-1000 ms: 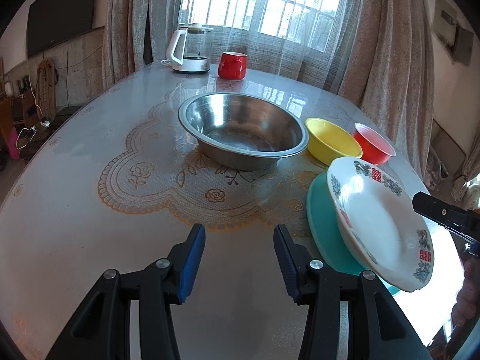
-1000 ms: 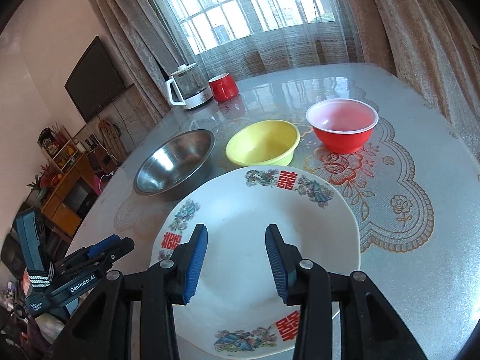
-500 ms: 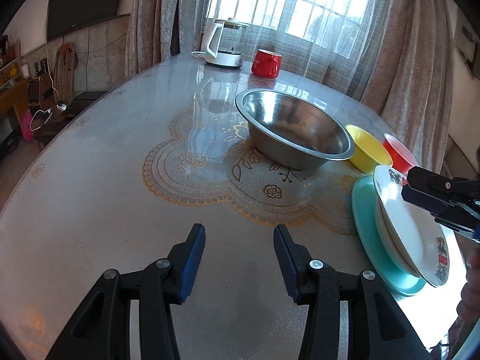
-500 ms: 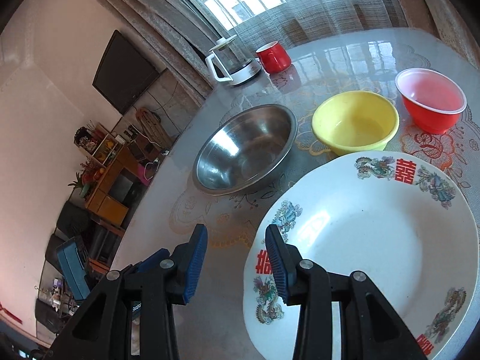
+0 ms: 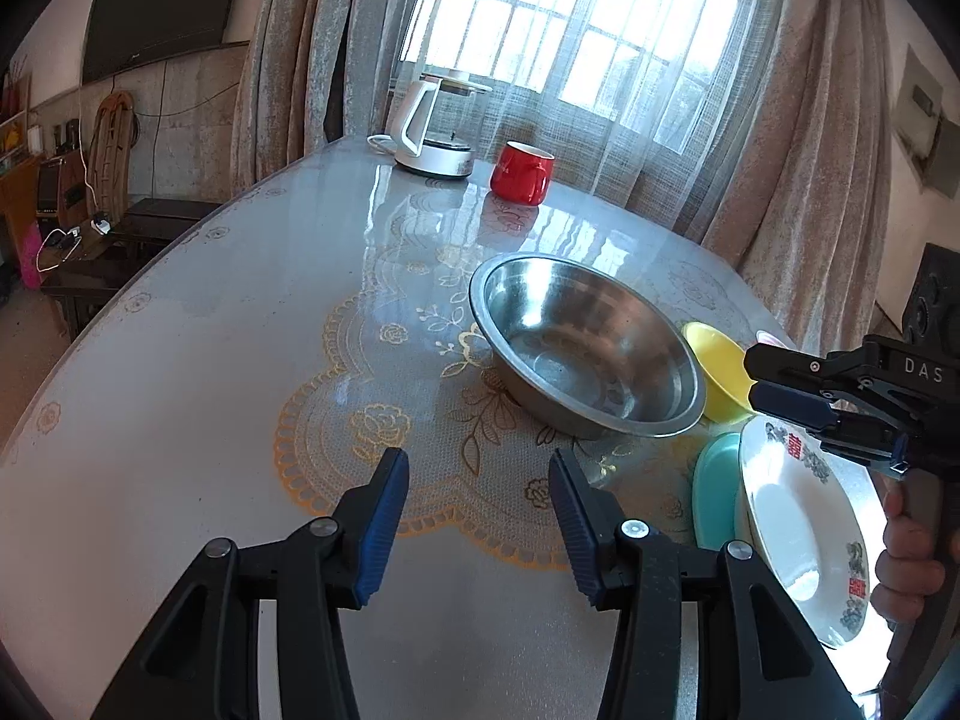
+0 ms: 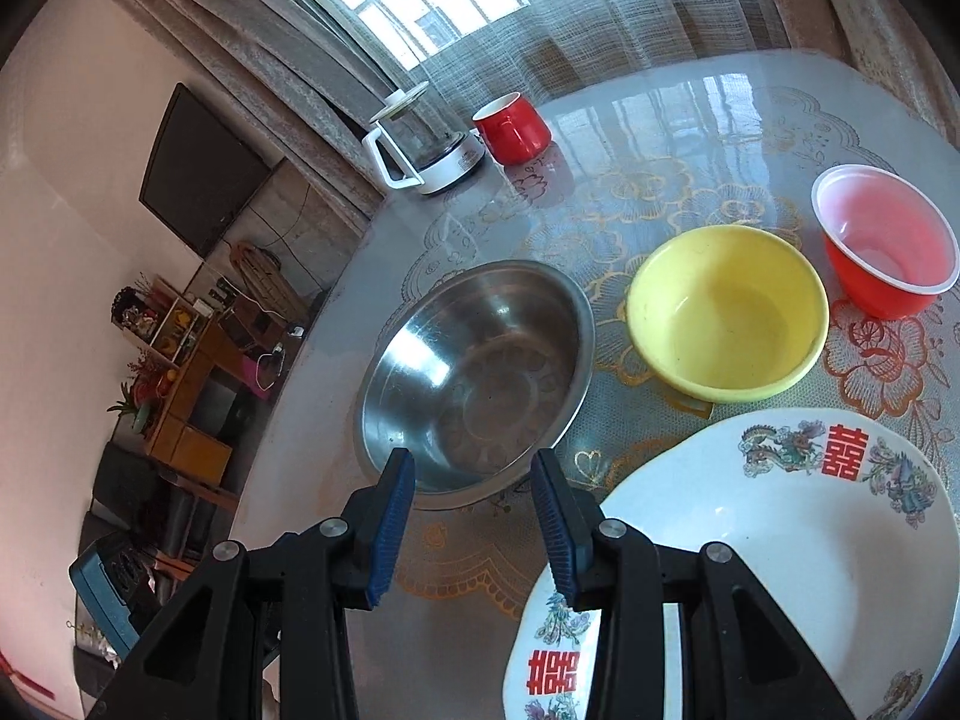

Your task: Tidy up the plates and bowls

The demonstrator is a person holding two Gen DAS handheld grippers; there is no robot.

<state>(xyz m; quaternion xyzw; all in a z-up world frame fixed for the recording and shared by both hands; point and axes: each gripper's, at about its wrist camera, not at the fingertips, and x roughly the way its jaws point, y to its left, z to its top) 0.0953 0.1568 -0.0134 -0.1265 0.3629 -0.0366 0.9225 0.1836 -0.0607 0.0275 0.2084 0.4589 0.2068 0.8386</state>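
Plates sit stacked just beside the steel bowl (image 5: 585,348): the white plate (image 5: 798,540) with red characters lies on a teal plate (image 5: 714,489), which only the left wrist view shows. That view also catches the right gripper (image 5: 792,393) hovering over the white plate's rim. Beyond the steel bowl stand a yellow bowl (image 6: 726,315) and a red bowl (image 6: 882,246), with a red mug (image 6: 513,129) and kettle (image 6: 423,147) farther off. The left gripper (image 5: 474,516) hangs over bare table (image 5: 180,420); both grippers' jaws stand apart, holding nothing.
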